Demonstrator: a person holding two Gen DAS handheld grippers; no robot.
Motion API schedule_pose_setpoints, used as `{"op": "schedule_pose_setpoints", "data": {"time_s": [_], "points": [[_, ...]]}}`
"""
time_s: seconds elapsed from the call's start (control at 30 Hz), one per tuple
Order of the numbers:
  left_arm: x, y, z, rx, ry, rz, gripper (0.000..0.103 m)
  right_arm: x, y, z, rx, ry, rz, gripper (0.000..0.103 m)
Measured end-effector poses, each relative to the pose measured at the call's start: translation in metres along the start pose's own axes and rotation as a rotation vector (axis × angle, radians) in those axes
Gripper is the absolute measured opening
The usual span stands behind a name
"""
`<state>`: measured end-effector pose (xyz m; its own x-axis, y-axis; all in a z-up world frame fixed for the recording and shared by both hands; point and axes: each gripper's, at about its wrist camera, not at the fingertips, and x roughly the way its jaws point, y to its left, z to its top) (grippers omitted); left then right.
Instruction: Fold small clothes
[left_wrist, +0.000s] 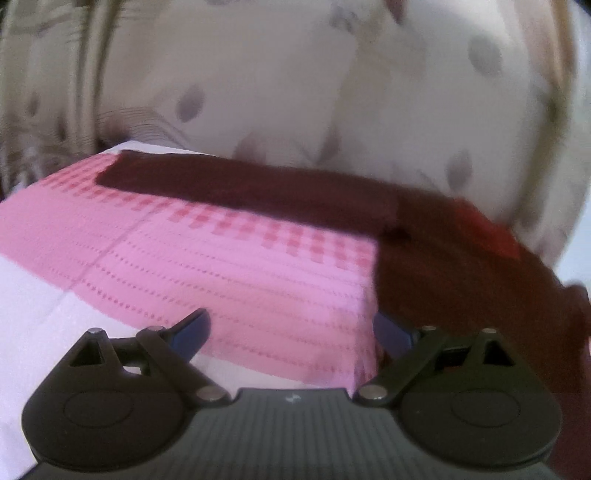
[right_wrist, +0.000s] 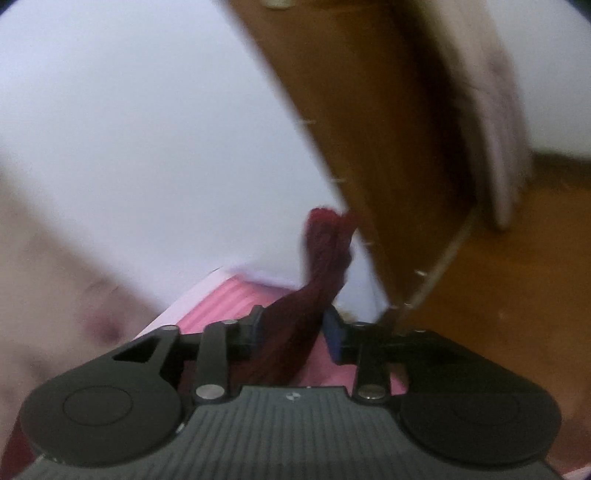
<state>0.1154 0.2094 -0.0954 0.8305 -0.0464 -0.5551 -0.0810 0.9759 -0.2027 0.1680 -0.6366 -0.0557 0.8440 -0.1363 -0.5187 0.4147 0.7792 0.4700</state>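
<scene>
Before patterned curtains (left_wrist: 332, 74), your left hand-held gripper (left_wrist: 291, 328) gapes empty over the pink cloth (left_wrist: 221, 258); your right hand-held gripper (right_wrist: 293, 328) stands apart around maroon fabric (right_wrist: 295, 314).

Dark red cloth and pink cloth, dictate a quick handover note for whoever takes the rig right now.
Left gripper: open, empty, over the near edge of the pink woven cloth.
Right gripper: jaws apart, a bunched end of the dark red cloth between them; no firm pinch visible.
The dark red cloth lies across the pink cloth's far edge and trails off to the right.
Done: neither visibly finished.
Left: fold the dark red cloth.
</scene>
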Motion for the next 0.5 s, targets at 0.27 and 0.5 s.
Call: {"op": "schedule_pose_setpoints", "data": {"time_s": [0.27,0.5], "points": [[0.003,0.006,0.003,0.151,0.214,-0.253,0.096,-0.098,0.095,-0.146,-0.290,0.440,0.474,0.077],[0.002,0.003,-0.011,0.154,0.285,-0.427,0.094,-0.118,0.134,-0.206,-0.337,0.512,0.522,0.079]]}}
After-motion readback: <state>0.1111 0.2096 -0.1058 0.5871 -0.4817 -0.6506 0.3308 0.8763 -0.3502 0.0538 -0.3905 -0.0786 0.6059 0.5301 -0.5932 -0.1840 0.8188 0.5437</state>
